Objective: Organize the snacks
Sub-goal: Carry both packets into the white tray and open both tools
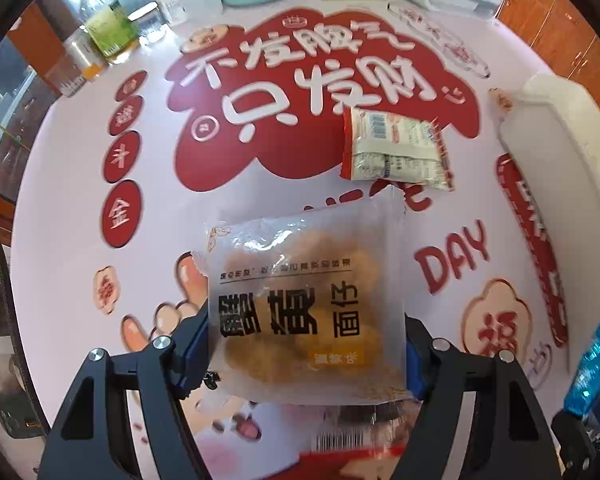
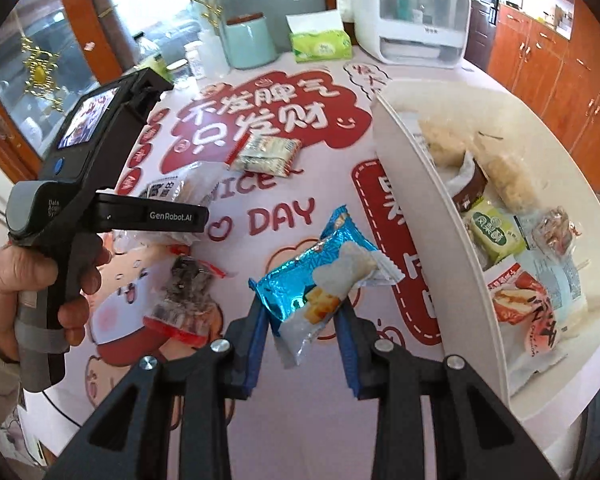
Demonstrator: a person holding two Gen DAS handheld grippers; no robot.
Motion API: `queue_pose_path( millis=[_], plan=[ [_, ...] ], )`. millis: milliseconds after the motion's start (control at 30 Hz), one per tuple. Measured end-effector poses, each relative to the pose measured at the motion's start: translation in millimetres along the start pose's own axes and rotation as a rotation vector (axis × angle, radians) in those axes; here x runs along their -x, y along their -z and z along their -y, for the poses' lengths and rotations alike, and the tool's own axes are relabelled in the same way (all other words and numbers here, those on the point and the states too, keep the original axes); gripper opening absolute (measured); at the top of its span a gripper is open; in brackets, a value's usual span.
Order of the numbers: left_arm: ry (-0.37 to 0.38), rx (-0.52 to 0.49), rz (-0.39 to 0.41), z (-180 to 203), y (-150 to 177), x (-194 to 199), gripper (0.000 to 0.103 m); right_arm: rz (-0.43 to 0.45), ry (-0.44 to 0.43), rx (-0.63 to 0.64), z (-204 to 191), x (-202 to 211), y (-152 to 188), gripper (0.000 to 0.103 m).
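Note:
My left gripper [image 1: 306, 354] is shut on a frosted bread packet [image 1: 306, 300] with black characters, held above the table. My right gripper [image 2: 300, 332] is shut on a blue snack packet [image 2: 320, 276], which also shows at the right edge of the left wrist view [image 1: 596, 356]. A white box [image 2: 432, 200] on the right holds several snack packets. A white and red noodle packet [image 1: 396, 148] lies on the table; it also shows in the right wrist view [image 2: 268, 156]. A red-edged clear packet [image 2: 184, 300] lies near the left gripper's handle [image 2: 80, 184].
The table has a white cloth with red print [image 1: 300, 100]. At its far edge stand a mint canister [image 2: 248, 40], a green tissue pack [image 2: 320, 44], a white appliance [image 2: 412, 12] and bottles [image 1: 100, 40]. Wooden cabinets [image 2: 540, 60] are behind on the right.

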State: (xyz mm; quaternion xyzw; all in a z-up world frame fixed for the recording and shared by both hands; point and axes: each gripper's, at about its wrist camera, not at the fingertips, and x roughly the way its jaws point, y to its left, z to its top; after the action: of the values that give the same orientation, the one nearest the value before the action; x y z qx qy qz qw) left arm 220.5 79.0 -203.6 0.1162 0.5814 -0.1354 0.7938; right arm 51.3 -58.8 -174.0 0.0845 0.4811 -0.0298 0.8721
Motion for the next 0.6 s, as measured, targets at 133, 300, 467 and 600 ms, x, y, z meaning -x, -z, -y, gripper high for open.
queue_pose_path(
  millis=[133,300,467,600],
  plan=[
    [0.03,-0.01,0.072,5,12,44,0.073,0.034,-0.041,0.019,0,16,-1,0.033],
    [0.092,-0.022,0.16,29,16,101,0.074,0.099,-0.091,0.027,9,40,-10,0.033],
    [0.138,-0.06,0.242,84,16,158,0.074,0.209,-0.14,0.019,38,81,-22,0.033],
    [0.168,-0.086,0.298,133,7,187,0.074,0.272,-0.146,0.016,75,108,-28,0.033]
  ],
)
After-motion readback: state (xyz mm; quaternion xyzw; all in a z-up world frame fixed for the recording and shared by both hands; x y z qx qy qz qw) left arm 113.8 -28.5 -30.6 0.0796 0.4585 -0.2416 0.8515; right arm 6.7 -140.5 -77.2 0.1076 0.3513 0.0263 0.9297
